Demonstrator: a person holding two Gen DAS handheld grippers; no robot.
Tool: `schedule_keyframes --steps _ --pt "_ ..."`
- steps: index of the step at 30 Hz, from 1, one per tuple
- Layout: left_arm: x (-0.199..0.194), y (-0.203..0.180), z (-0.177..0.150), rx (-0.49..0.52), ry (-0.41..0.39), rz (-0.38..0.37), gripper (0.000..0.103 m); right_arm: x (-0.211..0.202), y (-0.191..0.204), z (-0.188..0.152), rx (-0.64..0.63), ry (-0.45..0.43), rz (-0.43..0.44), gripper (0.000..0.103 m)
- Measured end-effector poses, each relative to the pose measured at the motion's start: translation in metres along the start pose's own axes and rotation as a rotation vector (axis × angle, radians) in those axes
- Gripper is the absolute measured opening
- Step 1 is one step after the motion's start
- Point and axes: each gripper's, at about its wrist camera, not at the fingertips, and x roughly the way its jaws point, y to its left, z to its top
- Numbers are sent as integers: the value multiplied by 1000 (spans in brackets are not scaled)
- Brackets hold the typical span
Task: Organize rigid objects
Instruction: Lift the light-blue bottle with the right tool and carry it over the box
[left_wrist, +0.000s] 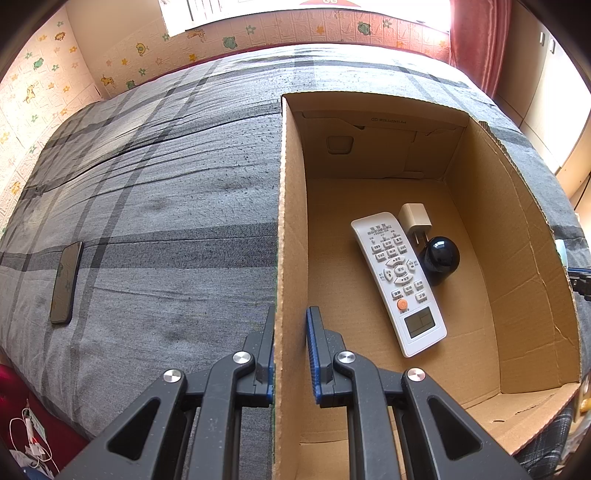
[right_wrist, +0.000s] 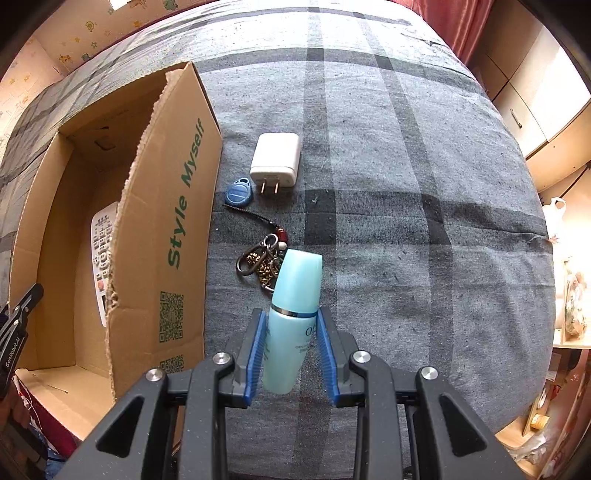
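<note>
An open cardboard box lies on the grey plaid bed; it also shows in the right wrist view. Inside are a white remote, a small white charger and a black round object. My left gripper is shut on the box's left wall, one finger on each side. My right gripper is shut on a light blue bottle and holds it above the bed. A bunch of keys, a blue key fob and a white charger lie right of the box.
A black phone lies on the bed far left of the box. White cables lie on the floor at the bed's near left edge. Cabinets and shelves stand to the right of the bed.
</note>
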Motion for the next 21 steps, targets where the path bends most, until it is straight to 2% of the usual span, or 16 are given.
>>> schedule_keyframes --steps 10,21 --pt "0 -1 0 0 0 1 14 -45 13 16 -62 -90 14 29" --pt "0 -1 0 0 0 1 14 -82 48 29 -141 -167 52 29"
